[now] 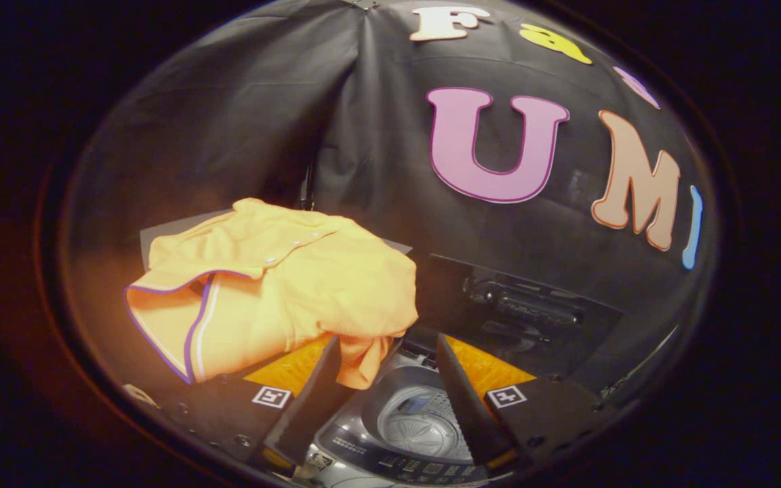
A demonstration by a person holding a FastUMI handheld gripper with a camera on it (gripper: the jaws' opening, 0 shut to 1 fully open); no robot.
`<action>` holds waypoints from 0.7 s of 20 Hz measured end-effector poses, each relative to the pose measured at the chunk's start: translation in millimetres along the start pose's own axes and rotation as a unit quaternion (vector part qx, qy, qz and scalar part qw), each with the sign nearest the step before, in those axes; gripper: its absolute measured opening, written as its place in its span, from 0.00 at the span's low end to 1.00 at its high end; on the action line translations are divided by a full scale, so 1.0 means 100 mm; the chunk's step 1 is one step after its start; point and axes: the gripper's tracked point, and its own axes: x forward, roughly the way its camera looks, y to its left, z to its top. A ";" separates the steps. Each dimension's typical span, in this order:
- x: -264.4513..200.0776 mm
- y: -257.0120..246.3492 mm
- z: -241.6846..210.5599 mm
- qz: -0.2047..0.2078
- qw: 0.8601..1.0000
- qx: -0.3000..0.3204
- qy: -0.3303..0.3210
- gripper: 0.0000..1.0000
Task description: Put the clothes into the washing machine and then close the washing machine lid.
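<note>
An orange polo shirt (268, 285) with purple and white sleeve trim lies bunched on a grey surface (156, 237) beside the washing machine. One corner of it hangs down over the machine's edge and touches the inner side of my left finger (312, 393). My gripper (387, 346) is open, its fingers spread wide above the machine's open top. Below and between the fingers I see the grey drum (421, 423), which looks empty. The dark lid (526, 308) stands raised just beyond the right finger (468, 400).
The machine's control panel (404, 468) runs along its near edge under the fingers. The black cloth wall (262, 122) hangs close behind the shirt and the lid.
</note>
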 end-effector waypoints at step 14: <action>0.37 -0.04 0.07 -0.064 0.992 -0.112 0.003 0.77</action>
